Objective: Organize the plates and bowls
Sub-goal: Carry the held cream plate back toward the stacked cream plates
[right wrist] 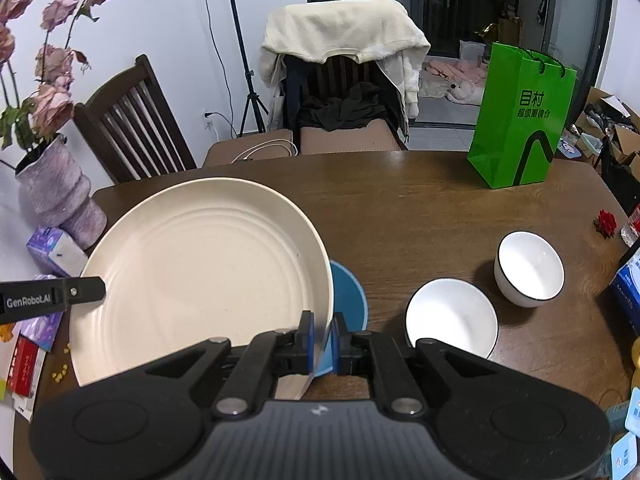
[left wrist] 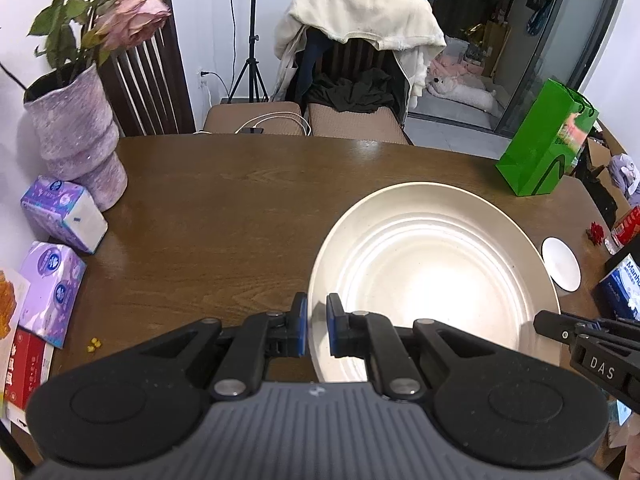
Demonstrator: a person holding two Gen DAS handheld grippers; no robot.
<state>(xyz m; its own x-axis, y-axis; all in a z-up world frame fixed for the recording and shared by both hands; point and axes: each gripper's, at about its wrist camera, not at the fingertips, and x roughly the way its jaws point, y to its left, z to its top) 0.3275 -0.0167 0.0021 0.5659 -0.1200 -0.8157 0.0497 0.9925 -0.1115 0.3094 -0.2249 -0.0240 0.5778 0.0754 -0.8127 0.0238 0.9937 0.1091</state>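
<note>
A large cream plate [left wrist: 432,272] [right wrist: 200,280] is carried above the brown table [left wrist: 224,208] by both grippers. My left gripper [left wrist: 317,328] is shut on its left rim, and my right gripper [right wrist: 323,342] is shut on its right rim. Each gripper's tip also shows at the edge of the other view. Under the plate's right side lies a blue plate [right wrist: 348,300], partly hidden. Two white bowls [right wrist: 452,318] [right wrist: 529,267] stand on the table to the right; one white bowl [left wrist: 561,263] shows past the plate's right rim in the left wrist view.
A purple vase of dried roses [left wrist: 76,136] and tissue packs [left wrist: 64,212] crowd the table's left edge. A green paper bag [right wrist: 520,120] stands at the back right, boxes [right wrist: 628,288] at the right edge. Chairs [right wrist: 136,128] stand behind the table.
</note>
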